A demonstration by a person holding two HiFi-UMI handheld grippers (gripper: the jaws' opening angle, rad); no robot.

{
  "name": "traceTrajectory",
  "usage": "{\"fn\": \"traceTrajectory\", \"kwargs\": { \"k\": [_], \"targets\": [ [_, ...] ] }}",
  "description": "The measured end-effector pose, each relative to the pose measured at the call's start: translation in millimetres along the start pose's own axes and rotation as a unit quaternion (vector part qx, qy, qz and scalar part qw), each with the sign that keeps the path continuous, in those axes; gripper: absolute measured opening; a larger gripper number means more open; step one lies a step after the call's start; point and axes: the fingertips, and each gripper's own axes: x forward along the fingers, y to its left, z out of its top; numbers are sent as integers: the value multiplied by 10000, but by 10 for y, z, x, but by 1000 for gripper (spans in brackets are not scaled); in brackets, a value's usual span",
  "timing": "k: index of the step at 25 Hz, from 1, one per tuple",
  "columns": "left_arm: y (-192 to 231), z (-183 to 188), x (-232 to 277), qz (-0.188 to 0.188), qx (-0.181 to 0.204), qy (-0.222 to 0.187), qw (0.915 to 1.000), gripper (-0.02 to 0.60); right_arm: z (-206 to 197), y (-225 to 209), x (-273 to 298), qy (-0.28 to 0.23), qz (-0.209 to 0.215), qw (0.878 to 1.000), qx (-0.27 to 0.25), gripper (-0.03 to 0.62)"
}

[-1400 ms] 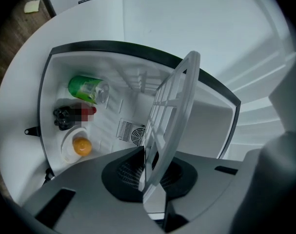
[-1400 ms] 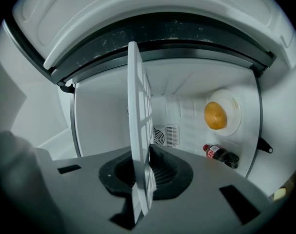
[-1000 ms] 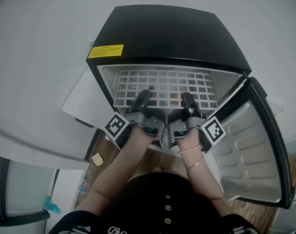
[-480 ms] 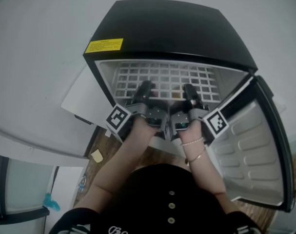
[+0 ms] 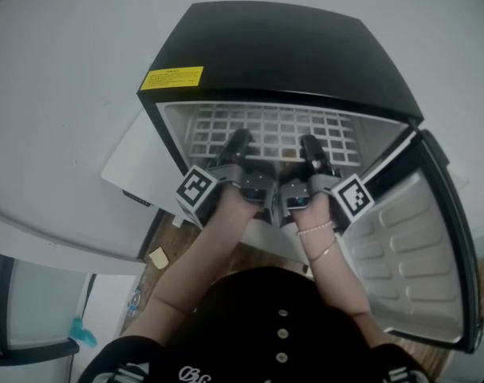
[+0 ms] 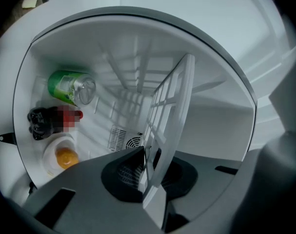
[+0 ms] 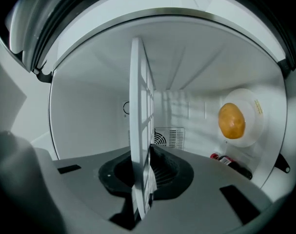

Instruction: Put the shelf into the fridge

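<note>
Head view shows a black fridge (image 5: 281, 46) with a white inside, its door (image 5: 417, 246) swung open to the right. The white grid shelf (image 5: 281, 134) lies level inside the opening, most of it already within the walls, its near edge toward the person. The left gripper (image 5: 238, 146) and the right gripper (image 5: 312, 152) sit side by side at that edge. Each gripper view shows the jaws clamped on the shelf's rim, the grid running edge-on between the pads. Beneath the shelf, on the fridge floor, the left gripper view shows a green bottle (image 6: 67, 87) lying on its side, a dark bottle (image 6: 48, 121) with a red cap beside it, then a white plate (image 6: 52, 152) carrying a round orange-yellow piece of food (image 6: 66, 158). A yellow label (image 5: 171, 78) sits on the fridge's top front corner.
</note>
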Motion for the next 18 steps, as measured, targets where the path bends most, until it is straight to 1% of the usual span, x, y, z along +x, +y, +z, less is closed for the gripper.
{"fn": "traceTrajectory", "kwargs": {
  "k": [2, 5, 8, 12, 18],
  "targets": [
    [20, 12, 13, 22, 72, 22, 10000, 43, 7, -19, 13, -8, -4, 10000, -5, 35],
    [6, -39, 9, -47, -22, 7, 10000, 43, 23, -52, 0, -2, -12, 10000, -1, 35],
    [64, 17, 33, 2, 63, 21, 10000, 43, 26, -53, 41, 12, -13, 10000, -32, 37],
    [37, 14, 69, 18, 26, 29, 10000, 43, 29, -48, 87, 3, -24, 10000, -69, 37],
    [51, 36, 87, 10, 166, 64, 9998, 43, 30, -55, 111, -62, -17, 9999, -109, 37]
  ]
}}
